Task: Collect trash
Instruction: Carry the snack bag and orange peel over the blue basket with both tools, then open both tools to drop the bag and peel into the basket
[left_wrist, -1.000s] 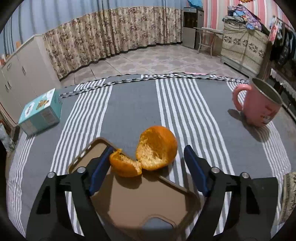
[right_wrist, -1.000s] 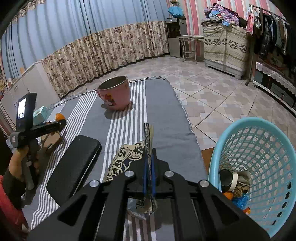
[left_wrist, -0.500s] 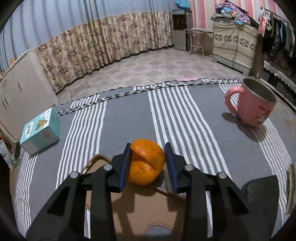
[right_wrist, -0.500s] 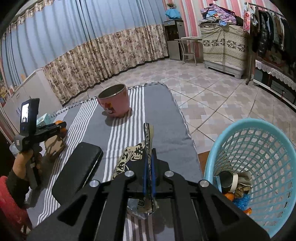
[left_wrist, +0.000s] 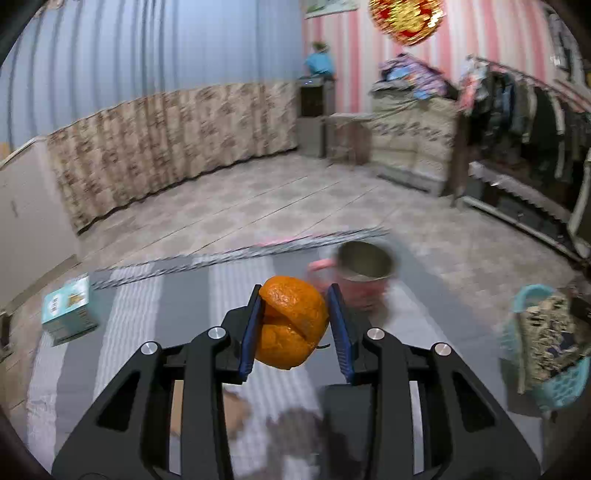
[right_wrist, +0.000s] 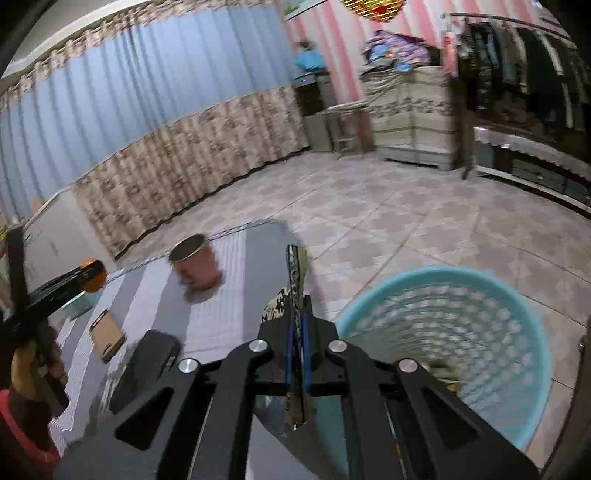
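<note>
Risk: left gripper (left_wrist: 295, 325), clamped on split orange peel (left_wrist: 291, 326) at frame centre, could shed a piece before basket (right_wrist: 461, 332); right gripper (right_wrist: 297, 354) pinches flat wrapper (right_wrist: 295, 280).

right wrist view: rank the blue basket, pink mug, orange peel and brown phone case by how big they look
1. blue basket, by far the largest, though also nearest the camera
2. pink mug
3. brown phone case, close to the mug, so unsure
4. orange peel, smallest, partly hidden by the left gripper
</note>
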